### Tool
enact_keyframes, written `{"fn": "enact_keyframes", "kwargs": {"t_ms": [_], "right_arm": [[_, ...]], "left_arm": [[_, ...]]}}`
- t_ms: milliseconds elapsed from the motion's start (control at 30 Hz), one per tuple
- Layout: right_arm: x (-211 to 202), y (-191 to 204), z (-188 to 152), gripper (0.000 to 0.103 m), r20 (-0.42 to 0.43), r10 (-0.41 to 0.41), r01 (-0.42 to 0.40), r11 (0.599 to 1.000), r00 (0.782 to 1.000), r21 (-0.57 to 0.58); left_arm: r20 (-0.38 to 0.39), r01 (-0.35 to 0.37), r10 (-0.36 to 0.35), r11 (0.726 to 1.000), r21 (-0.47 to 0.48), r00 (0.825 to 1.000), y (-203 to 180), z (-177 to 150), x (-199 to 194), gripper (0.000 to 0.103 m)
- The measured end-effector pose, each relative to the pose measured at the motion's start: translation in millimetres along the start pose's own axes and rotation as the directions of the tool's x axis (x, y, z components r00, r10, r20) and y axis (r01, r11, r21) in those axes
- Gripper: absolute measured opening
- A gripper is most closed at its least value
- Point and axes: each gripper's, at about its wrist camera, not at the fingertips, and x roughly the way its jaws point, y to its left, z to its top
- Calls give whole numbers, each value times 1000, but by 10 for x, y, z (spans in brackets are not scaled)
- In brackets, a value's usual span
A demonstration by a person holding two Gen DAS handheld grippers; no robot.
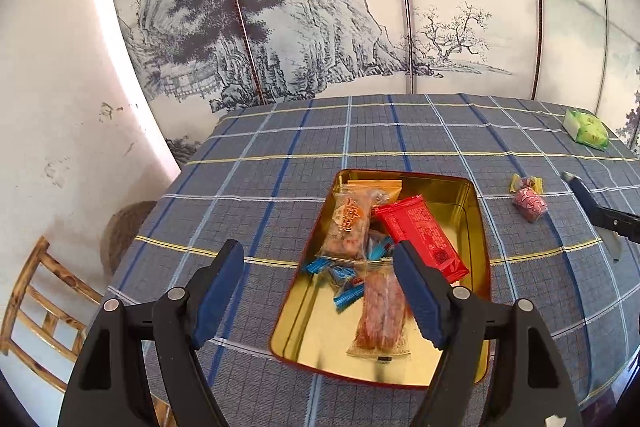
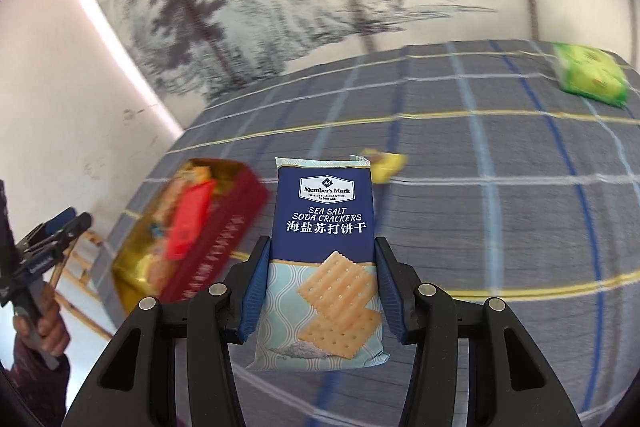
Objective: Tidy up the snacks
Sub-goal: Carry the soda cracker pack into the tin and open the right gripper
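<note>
The left gripper (image 1: 320,259) hangs above the tin (image 1: 476,211) with its jaws spread wide and nothing between them. In the tin lie 2 clear-wrapped pastry packs (image 1: 350,227), a red packet (image 1: 424,233) and small blue candies (image 1: 340,275). The right gripper (image 2: 322,251) clamps a cracker pack (image 2: 324,267) upright between its pads, lifted above the checked cloth (image 2: 500,227), with a pink candy (image 1: 530,203), a yellow candy (image 2: 386,165) and a green pack (image 2: 590,79) lying on the cloth.
</note>
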Motion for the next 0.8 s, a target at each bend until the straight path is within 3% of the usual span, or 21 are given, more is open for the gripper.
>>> {"fn": "enact_keyframes", "kwargs": {"t_ms": [167,400,667,800], "right_arm": [[271,561,124,51,-40,123,-125,991,992,-56],[668,1069,219,51,-116,205,-215,973,972,-89],[1056,1637,49,51,-251,233,-297,920,939,-256],[1195,1806,-55,51,-304,199,-304,885,932,-352]], "left_arm": [[-17,-30,29,999,-43,999,224,-50,-11,74],[-50,-38,34,996,-87,998,465,-196,15,74],[-61,-13,6,993,-118,998,583,-297,1,74],[-61,-4,-3,993,-117,998,590,-321,-4,74]]}}
